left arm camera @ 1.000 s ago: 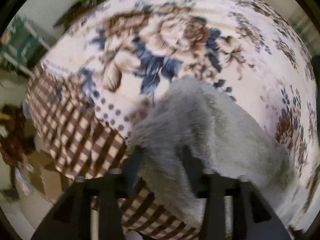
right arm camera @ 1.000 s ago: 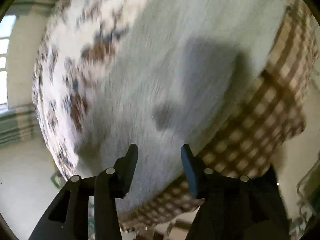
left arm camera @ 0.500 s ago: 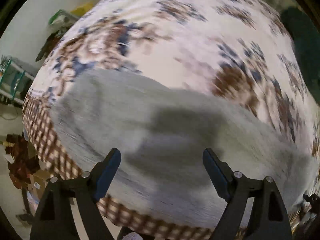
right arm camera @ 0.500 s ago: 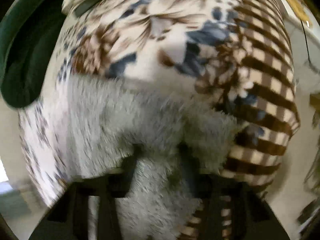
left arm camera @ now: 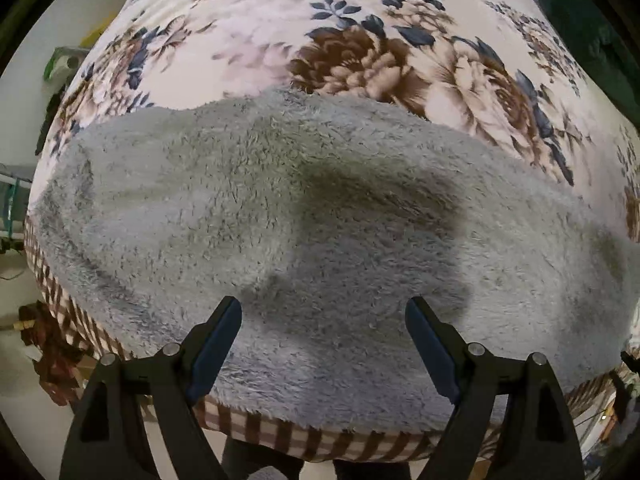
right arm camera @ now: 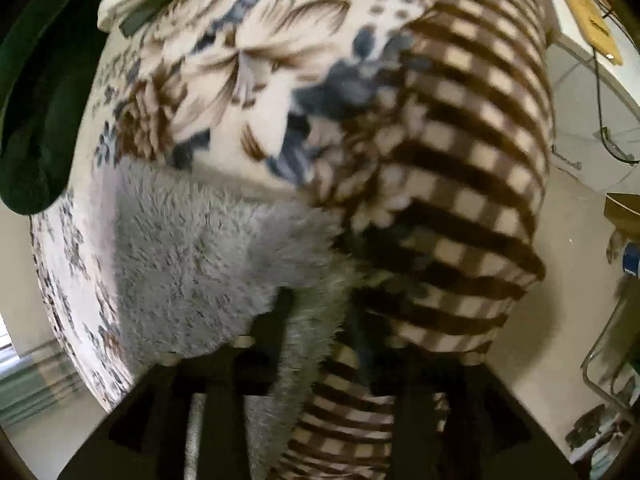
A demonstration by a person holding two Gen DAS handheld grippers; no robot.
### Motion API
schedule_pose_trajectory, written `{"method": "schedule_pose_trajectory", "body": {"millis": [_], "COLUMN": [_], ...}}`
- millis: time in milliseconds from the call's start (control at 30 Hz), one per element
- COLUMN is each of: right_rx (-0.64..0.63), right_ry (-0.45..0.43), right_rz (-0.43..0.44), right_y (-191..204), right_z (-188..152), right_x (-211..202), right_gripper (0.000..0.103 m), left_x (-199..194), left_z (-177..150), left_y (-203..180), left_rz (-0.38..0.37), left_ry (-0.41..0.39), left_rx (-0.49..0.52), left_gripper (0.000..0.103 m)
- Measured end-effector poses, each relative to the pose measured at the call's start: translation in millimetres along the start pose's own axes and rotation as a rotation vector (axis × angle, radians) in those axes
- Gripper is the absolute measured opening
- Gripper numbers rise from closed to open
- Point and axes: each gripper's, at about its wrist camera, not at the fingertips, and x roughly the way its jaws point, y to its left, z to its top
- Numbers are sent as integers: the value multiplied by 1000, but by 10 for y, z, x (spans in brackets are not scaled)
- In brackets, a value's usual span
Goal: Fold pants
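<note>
Half a second back the left claw (left arm camera: 323, 322) was already spread wide above the grey cloth; since then its view has steadied and the fleece fills more of it, while the right claw (right arm camera: 316, 316) has kept its grip and sits a little lower on the gathered fabric.

Nearest in the left wrist view, the two dark fingers (left arm camera: 216, 340) stand well apart with nothing between them, hovering above the grey fleece pants (left arm camera: 280, 220). The pants lie spread across the near part of the bed, running from the left edge to the right, with a dark shadow across their middle. Below them the brown checked border (left arm camera: 304, 442) of the blanket hangs over the near edge of the bed. Beyond the pants the floral blanket (left arm camera: 360, 60) stretches to the far side, cream with brown and blue flowers. A dark green thing (left arm camera: 580, 28) lies at the far right.

In the right wrist view, which is blurred, the claw is closed on a bunched fold of the pants (right arm camera: 192, 256); a strip of fleece runs down between the fingers towards the camera. The rest of the grey cloth spreads to the left of the claw. To the right lies the checked border (right arm camera: 460, 184), and farther off the flowers (right arm camera: 240, 64).
</note>
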Motion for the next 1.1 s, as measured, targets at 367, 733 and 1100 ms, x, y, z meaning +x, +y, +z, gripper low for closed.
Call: {"method": "schedule_pose_trajectory", "body": {"millis": [367, 733, 1100], "right_rx": [-460, -1103, -1082], "right_ry": [205, 463, 558], "right_rz": [16, 73, -174], "right_y": [1408, 3908, 4515], "right_z": [-1506, -4016, -4707], "right_x": [180, 1418, 2223], "right_gripper": [43, 43, 11], "left_x": [-91, -103, 76], "left_z": [83, 257, 182], "left_y": [681, 2479, 3675], "left_rz": [14, 83, 20], "left_ry": [-35, -98, -88], "left_rx": [-134, -437, -648], "left_gripper": [83, 83, 83]}}
